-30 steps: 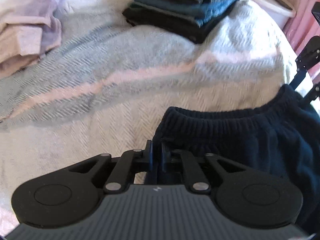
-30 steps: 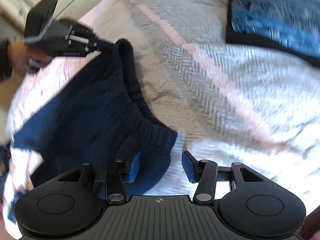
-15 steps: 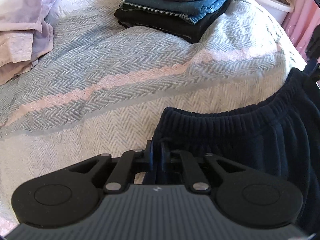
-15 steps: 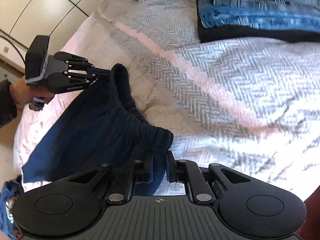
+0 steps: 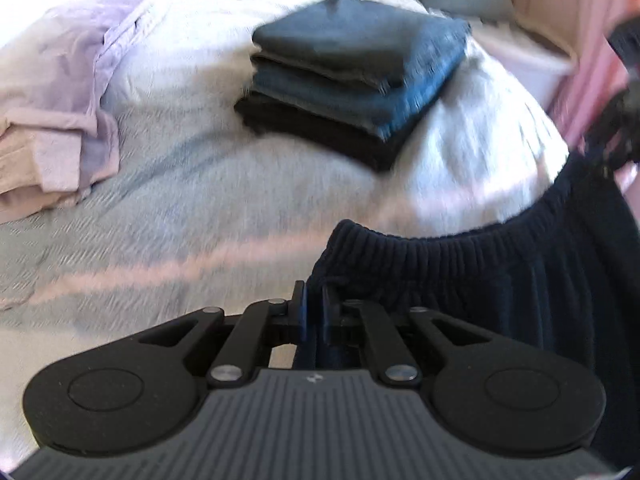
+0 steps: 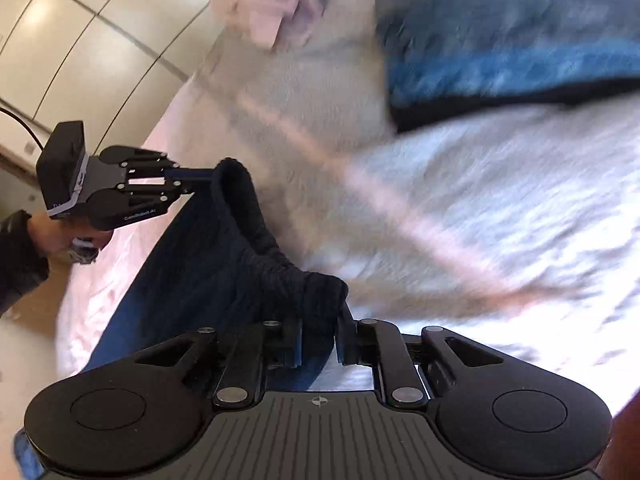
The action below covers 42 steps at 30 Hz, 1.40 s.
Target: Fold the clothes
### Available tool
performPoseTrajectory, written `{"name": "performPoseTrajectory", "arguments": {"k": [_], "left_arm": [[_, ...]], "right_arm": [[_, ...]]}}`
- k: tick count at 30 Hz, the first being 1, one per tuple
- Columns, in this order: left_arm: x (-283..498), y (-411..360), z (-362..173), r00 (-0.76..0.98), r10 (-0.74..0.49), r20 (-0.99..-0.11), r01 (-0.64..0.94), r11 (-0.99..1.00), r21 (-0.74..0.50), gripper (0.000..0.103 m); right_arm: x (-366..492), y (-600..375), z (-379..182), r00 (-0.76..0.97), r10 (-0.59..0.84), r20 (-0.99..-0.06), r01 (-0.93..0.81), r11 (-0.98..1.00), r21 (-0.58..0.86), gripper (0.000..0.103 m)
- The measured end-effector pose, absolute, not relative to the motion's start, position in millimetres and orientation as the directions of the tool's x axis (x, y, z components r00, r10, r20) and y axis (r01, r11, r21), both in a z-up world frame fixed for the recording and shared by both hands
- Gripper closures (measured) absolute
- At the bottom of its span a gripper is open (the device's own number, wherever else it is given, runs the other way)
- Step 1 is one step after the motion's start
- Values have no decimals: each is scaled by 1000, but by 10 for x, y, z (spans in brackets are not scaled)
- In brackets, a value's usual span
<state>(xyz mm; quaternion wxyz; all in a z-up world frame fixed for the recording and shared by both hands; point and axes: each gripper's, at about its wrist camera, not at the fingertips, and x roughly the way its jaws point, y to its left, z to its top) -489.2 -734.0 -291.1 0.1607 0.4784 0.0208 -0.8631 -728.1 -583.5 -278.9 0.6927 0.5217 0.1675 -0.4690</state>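
A navy garment [image 5: 500, 280] with a ribbed elastic waistband hangs stretched between my two grippers over the bed. My left gripper [image 5: 315, 312] is shut on one end of the waistband. In the right wrist view the same garment [image 6: 208, 264] runs from my right gripper [image 6: 319, 340], shut on the near waistband corner, to the left gripper [image 6: 200, 180] at the far corner. A hand [image 6: 56, 232] holds that left gripper. The right gripper shows only as a dark blur [image 5: 616, 148] in the left wrist view.
A stack of folded jeans [image 5: 352, 80] [image 6: 512, 48] sits on the grey herringbone bedspread [image 5: 200, 208] with its pink stripe. Loose lilac and pink clothes [image 5: 60, 92] [image 6: 272, 4] lie at the far side. A white bin [image 5: 528, 64] and wardrobe doors [image 6: 80, 40] border the bed.
My right gripper went from open to shut on the waistband corner. Both grippers have since moved with the garment; the views are now blurred and the jeans stack sits lower in the left view.
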Motion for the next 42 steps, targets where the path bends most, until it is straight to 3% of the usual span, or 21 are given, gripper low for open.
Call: {"name": "performPoseTrajectory", "arguments": {"k": [3, 5, 7, 8, 10, 18, 26, 34, 38, 42], "left_arm": [[-5113, -7384, -3243, -427, -253, -868, 302, -945, 127, 95], [-4983, -7360, -3195, -429, -280, -859, 358, -926, 123, 84], [-4853, -7336, -3146, -429, -306, -850, 411, -904, 118, 82], [-4768, -7318, -3103, -427, -322, -845, 440, -890, 117, 77], [-4438, -7237, -2869, -407, -374, -833, 512, -849, 131, 73], [-2720, -6122, -2135, -121, -521, -845, 814, -539, 215, 67], [-1579, -3917, -2352, 101, -405, -909, 912, -328, 248, 62], [-521, -1712, -2625, 261, -236, -936, 947, -126, 296, 52], [-186, -1483, -2662, 163, -251, -954, 985, -15, 172, 42], [149, -1254, -2699, 66, -278, -958, 995, 94, 41, 47]], "right_arm": [[-7340, -5905, -3002, 456, -462, -761, 843, -49, 536, 89], [-7276, -5901, -3006, 450, -443, -775, 859, -20, 511, 86], [-7193, -5859, -2915, 446, -435, -782, 877, 36, 480, 75], [-7151, -5838, -2869, 444, -432, -785, 884, 65, 464, 61], [-7068, -5796, -2778, 438, -424, -792, 895, 122, 430, 55], [-6704, -5626, -2423, 424, -393, -816, 889, 354, 291, 55], [-5606, -5293, -2432, 587, -153, -795, 646, 680, 346, 55], [-4449, -4511, -2485, 546, -101, -832, 590, 752, 296, 55], [-3867, -3991, -2590, 482, -82, -872, 611, 745, 268, 55], [-3421, -3644, -2673, 439, -42, -898, 639, 717, 279, 55]]}}
